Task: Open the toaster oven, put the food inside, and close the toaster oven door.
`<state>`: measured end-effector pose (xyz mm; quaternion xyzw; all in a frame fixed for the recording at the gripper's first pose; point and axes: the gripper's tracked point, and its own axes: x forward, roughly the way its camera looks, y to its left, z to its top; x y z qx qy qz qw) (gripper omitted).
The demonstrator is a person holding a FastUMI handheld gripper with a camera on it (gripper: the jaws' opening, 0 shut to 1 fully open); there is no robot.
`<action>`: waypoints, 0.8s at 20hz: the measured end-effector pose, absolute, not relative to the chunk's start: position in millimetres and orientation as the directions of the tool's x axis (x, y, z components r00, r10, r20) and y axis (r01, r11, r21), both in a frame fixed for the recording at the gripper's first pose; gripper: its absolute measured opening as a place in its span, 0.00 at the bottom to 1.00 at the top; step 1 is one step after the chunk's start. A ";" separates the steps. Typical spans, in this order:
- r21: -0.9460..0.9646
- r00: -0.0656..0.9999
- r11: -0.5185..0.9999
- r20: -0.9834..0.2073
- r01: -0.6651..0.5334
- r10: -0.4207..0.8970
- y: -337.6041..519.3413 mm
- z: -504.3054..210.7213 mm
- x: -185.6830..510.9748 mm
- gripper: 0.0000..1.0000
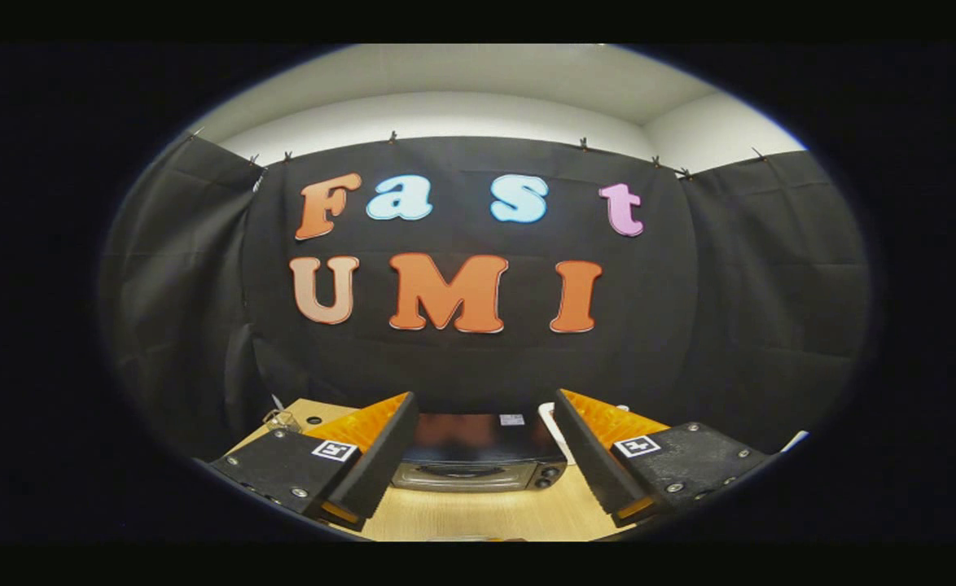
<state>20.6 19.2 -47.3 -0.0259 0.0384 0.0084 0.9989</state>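
Wooden counter point(478, 513) carries the toaster oven point(478, 460), dark on top with a silver front, two knobs at its right end and its door closed. We see our tongs point(478, 456) released, fingers spread wide, the oven beyond and between them.

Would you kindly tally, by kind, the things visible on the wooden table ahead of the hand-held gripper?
Toaster oven, beyond the open fingers of the hand-held gripper: 1
Clear glass item: 1
White object, partly hidden: 1
Total: 3
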 end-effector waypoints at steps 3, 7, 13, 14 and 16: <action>-0.066 0.990 0.997 -0.141 -0.031 0.022 26.9 -86.5 43.6 0.99; -0.083 0.972 0.995 -0.234 -0.050 0.030 40.3 -150.3 82.8 0.99; -0.099 0.909 0.991 -0.414 -0.087 0.038 59.6 -245.2 124.1 0.99; -0.092 0.895 0.992 -0.444 -0.089 0.039 61.4 -260.2 126.5 0.99; -0.092 0.873 0.992 -0.487 -0.092 0.036 62.3 -284.7 134.6 0.99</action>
